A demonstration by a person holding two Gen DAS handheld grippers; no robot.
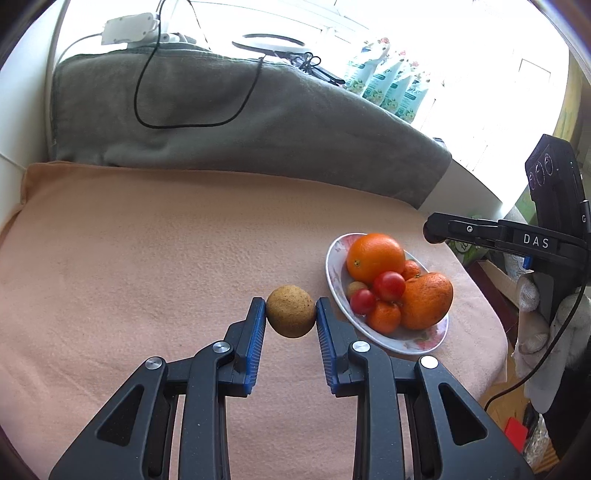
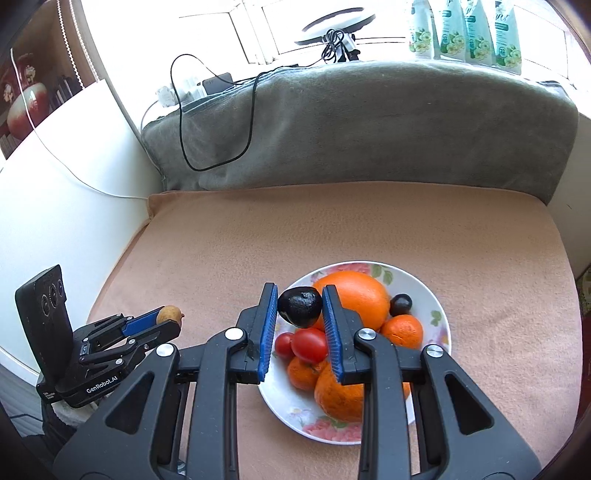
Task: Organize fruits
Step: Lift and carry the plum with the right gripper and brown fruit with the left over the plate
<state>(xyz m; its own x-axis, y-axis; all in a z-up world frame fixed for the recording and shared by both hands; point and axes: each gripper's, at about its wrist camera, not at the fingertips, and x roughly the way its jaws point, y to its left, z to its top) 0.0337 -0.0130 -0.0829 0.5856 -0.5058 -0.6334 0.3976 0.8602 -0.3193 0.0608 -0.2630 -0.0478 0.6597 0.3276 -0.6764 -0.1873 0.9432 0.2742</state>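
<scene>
Two claws in play, each clamped on one fruit. The left claw (image 1: 291, 311) is squeezed onto a speckled tan-brown fruit (image 1: 291, 311), pads pressing both sides, held above the peach blanket (image 1: 147, 258) just left of the plate (image 1: 334, 254). Its long axis runs roughly 12-to-6 in the left view. The right claw (image 2: 300, 308) is closed on a dark, nearly black fruit (image 2: 300, 308), hanging over the plate's 10 o'clock side, narrower end pointing down toward 5 o'clock.

Plate count, as far as I can tell: one large orange (image 2: 354, 295), one other big orange citrus (image 2: 341, 395) at the near edge, three small mandarins (one at (image 2: 402, 330)), two red tomatoes (the bigger at (image 2: 309, 345)), and one small dark round fruit (image 2: 400, 304).

That little dark one shows only in the right view. The left view instead shows a small pale yellowish fruit (image 1: 357, 287) tucked at the plate's 9 o'clock side, which the right view hides behind the claw. From the left camera the right claw's grip is seen edge-on, so the black fruit barely shows.

Behind it all: one grey blanket (image 2: 369, 129) with one black cable (image 2: 221, 147) looped on it, and four green-white pouches (image 2: 465, 33) at the window.
</scene>
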